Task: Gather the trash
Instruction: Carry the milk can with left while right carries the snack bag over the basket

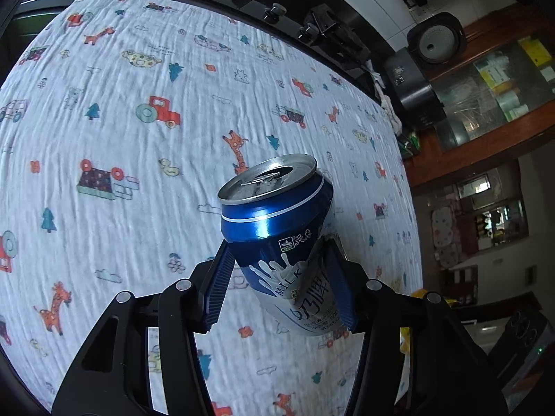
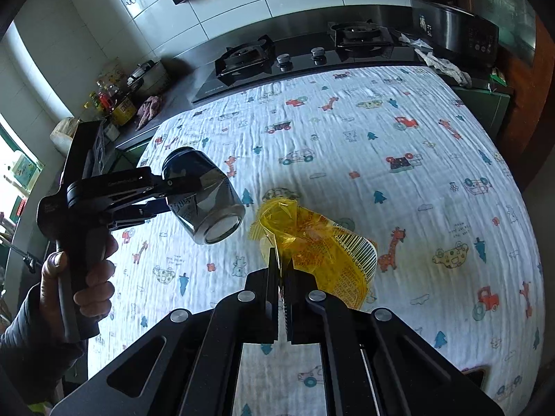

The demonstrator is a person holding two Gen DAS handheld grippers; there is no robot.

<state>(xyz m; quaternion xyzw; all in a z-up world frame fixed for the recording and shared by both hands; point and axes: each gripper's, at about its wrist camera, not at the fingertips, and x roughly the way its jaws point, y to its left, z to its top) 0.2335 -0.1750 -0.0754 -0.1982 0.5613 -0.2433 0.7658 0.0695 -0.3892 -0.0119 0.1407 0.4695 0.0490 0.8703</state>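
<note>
Holding one piece of trash in each gripper, I judge both pickups done; next comes carrying them to a bin, which I cannot see. My left gripper point(image 1: 281, 277) clamps the blue milk can point(image 1: 277, 228) low on its body, the dented wall pressed between the pads, its open top tilted away above the patterned cloth point(image 1: 121, 138). My right gripper point(image 2: 281, 277) has its fingers pressed together, pinching the yellow wrapper point(image 2: 312, 239), which sticks out just beyond the tips.

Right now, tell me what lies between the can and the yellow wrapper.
Nothing: in the right wrist view only patterned cloth shows between the can and yellow wrapper.
</note>
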